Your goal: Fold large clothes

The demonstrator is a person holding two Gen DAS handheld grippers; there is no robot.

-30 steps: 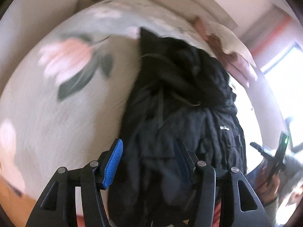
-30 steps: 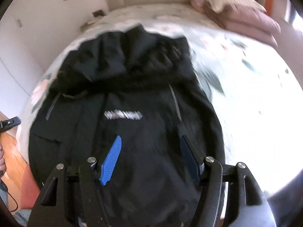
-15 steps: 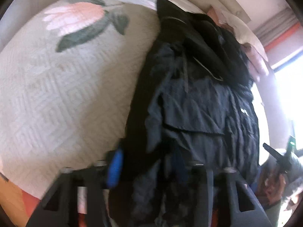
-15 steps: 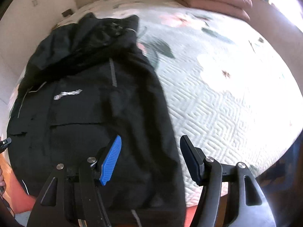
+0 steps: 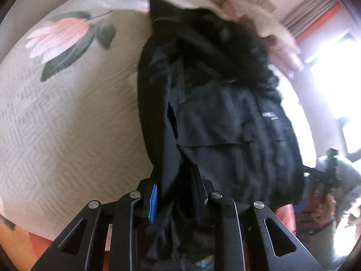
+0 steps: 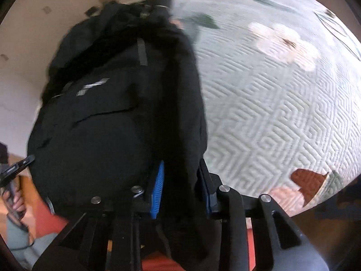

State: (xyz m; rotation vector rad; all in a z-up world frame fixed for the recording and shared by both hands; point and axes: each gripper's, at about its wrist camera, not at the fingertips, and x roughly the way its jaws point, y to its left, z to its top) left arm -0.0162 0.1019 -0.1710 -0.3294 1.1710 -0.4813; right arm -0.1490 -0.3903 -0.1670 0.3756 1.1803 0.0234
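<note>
A large black hooded jacket lies on a bed, hood end far, hem end near me. It also shows in the right wrist view, with a small white logo on the chest. My left gripper is shut on the jacket's hem at its left edge; cloth hangs between the blue pads. My right gripper is shut on the hem at its right edge, with a fold of black cloth between the pads.
The bed has a pale quilted cover with pink flower prints. Pink pillows lie at the far end by a bright window. Orange floor shows below the bed's near edge.
Both grippers were open above the jacket. They came down to the hem end and closed on its two edges, left one on the left edge, right one on the right edge.
</note>
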